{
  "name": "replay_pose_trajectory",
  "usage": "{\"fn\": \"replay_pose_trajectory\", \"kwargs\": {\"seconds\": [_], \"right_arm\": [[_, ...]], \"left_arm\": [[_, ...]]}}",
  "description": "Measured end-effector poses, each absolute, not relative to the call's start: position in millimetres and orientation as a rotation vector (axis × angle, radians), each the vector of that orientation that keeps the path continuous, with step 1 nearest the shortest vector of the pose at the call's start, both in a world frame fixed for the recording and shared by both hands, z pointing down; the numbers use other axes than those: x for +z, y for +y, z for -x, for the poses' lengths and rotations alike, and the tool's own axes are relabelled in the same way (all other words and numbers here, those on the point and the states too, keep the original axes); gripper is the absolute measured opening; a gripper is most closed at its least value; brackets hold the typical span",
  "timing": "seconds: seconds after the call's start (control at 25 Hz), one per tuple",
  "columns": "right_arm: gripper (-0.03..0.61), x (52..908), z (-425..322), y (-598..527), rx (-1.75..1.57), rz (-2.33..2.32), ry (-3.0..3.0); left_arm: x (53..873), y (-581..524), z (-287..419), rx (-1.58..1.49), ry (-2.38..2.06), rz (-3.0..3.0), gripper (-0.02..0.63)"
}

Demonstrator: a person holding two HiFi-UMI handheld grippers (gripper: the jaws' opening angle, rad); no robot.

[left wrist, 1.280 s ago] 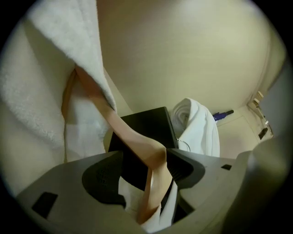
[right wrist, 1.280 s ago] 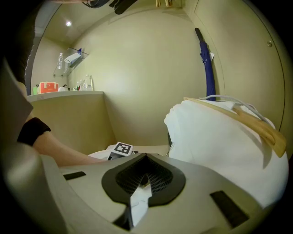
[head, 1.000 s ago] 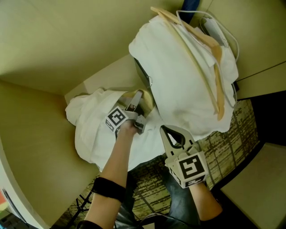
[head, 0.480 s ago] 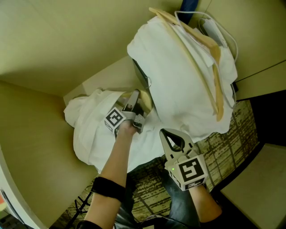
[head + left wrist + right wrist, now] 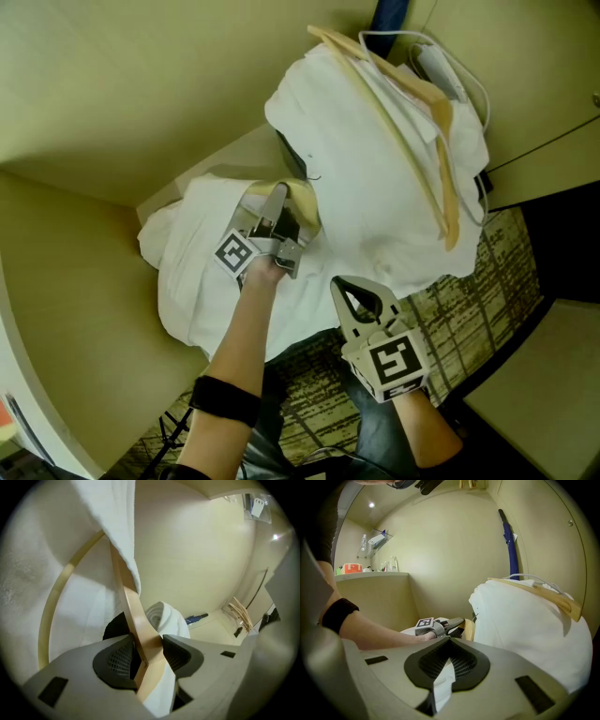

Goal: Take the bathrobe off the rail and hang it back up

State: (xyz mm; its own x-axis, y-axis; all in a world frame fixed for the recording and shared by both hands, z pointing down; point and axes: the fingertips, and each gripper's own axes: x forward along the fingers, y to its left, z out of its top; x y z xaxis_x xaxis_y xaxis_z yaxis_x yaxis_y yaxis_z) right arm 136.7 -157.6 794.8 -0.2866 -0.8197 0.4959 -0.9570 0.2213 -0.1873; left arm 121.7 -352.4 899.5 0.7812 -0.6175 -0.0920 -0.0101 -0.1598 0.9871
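While the bathrobe still lies heaped low in the corner, its wooden hanger lifts slightly. The left gripper has just closed its jaws on it, so rehanging can probably start. The right gripper keeps its jaws shut.

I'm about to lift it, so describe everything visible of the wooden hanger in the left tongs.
The wooden hanger is pale, flat-sided wood. One arm rises steeply from between the left tongs, which have just been closing and now clamp it; a thinner curved piece sweeps left. The white bathrobe drapes over its top; no hook shows.
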Motion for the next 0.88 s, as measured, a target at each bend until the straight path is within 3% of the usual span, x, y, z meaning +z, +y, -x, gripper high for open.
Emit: {"fn": "replay_pose_trajectory", "kwargs": {"seconds": [0.88], "right_arm": [[0.025,563.8,-115.0,-183.0,0.476,-1.695,-2.321]], "left_arm": [[603.3,-322.1,-54.1,-0.818,-0.433,-1.829,0.163]]}}
